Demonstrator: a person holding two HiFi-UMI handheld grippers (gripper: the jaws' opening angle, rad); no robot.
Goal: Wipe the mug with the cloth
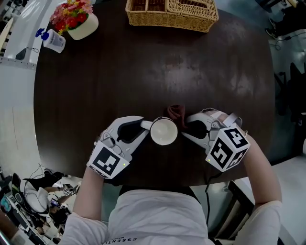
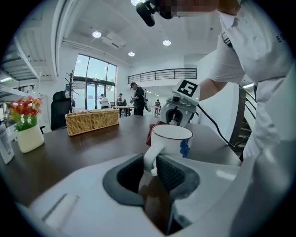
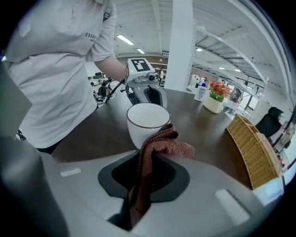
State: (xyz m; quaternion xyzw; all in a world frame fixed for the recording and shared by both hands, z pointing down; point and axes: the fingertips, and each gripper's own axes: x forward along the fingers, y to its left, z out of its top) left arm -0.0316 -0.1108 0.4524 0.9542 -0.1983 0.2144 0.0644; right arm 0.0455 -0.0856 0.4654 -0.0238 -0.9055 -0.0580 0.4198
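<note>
A white mug [image 1: 164, 130] with a dark rim and a blue mark stands upright on the dark round table [image 1: 143, 72], near its front edge. My left gripper [image 1: 144, 126] is shut on the mug's handle [image 2: 151, 157] from the left. My right gripper [image 1: 183, 125] comes in from the right, shut on a reddish-brown cloth [image 3: 157, 148]. The cloth's free end [image 1: 176, 112] lies against the mug's far right side. In the right gripper view the mug [image 3: 147, 122] sits just beyond the cloth, its inside looking empty.
A wicker basket [image 1: 172, 13] sits at the table's far edge. A white pot of red and yellow flowers [image 1: 76, 19] and a small pump bottle [image 1: 51, 40] stand at the far left. The person's body is close to the table's near edge.
</note>
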